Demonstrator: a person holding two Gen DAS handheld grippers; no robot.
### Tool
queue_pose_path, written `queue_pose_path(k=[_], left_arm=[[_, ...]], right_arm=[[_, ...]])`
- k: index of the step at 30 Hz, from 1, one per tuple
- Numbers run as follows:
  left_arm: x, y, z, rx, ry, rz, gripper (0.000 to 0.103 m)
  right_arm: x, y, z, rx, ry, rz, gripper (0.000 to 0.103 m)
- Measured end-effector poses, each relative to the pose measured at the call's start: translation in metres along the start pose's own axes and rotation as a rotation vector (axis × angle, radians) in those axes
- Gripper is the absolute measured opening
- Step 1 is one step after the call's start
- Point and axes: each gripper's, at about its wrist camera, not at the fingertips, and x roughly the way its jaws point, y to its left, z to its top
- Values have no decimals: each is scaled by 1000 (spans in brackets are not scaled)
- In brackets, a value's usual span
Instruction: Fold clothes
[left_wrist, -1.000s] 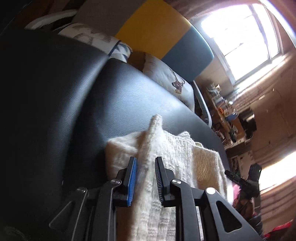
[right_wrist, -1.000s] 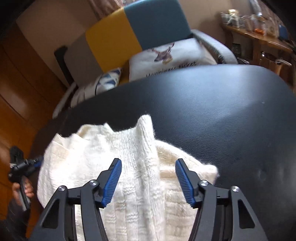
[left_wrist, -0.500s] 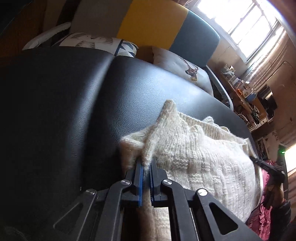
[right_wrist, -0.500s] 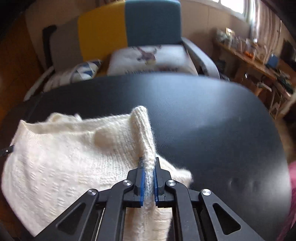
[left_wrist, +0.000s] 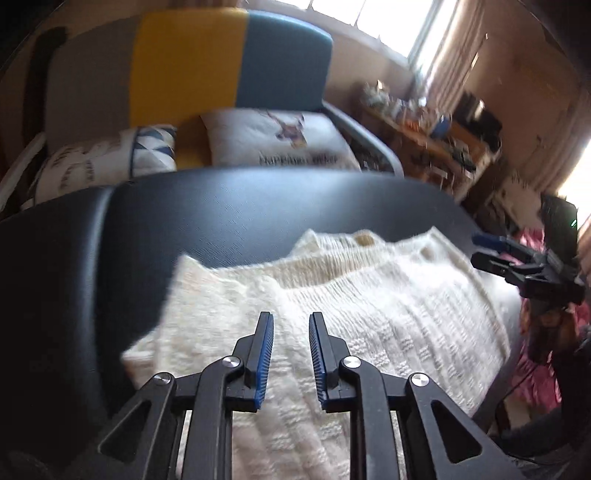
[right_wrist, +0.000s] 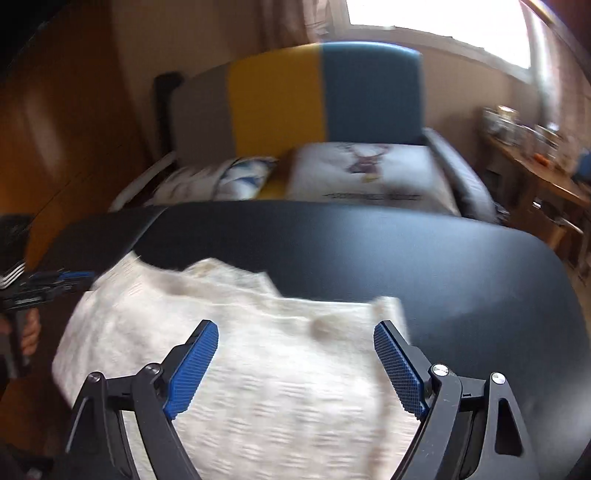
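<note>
A cream knitted sweater (left_wrist: 369, 306) lies folded on the black table (left_wrist: 229, 218), near its front edge. My left gripper (left_wrist: 290, 317) hovers over the sweater's left part. Its jaws are opening with a narrow gap, and no cloth is caught between them. In the right wrist view my right gripper (right_wrist: 295, 326) hangs above the sweater (right_wrist: 280, 373) with its jaws opening wide, and nothing is pinched. Each gripper shows in the other's view: the right gripper (left_wrist: 495, 251) at the sweater's right edge, the left gripper (right_wrist: 62, 277) at its left edge.
Behind the table stands a sofa with a grey, yellow and blue back (right_wrist: 317, 99), holding a deer-print cushion (right_wrist: 369, 173) and a patterned pillow (left_wrist: 110, 158). A cluttered wooden side table (right_wrist: 535, 166) is at the right. A hand (right_wrist: 29, 332) grips the left tool's handle.
Half a second ago both grippers were shut on raised folds of the sweater. Both have now let go, opened and pulled back upward, and the sweater has dropped flat.
</note>
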Motion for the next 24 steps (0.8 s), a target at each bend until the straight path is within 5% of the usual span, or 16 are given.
queue_pose_path(k=[5, 7, 8, 9, 19, 24], left_arm=[[36, -4, 2, 4, 88, 27, 19], [43, -4, -1, 12, 102, 24, 18], [46, -3, -2, 13, 103, 24, 7], [45, -3, -5, 4, 84, 32, 4], [-5, 3, 4, -137, -278, -10, 0], [46, 4, 14, -112, -192, 128, 0]], right_arm=[[58, 40, 0, -77, 117, 27, 86], [79, 43, -5, -80, 162, 4, 61], [87, 44, -9, -76, 189, -15, 11], [94, 44, -13, -74, 206, -30, 5], [52, 40, 4, -43, 11, -85, 4], [87, 32, -4, 18, 69, -119, 4]])
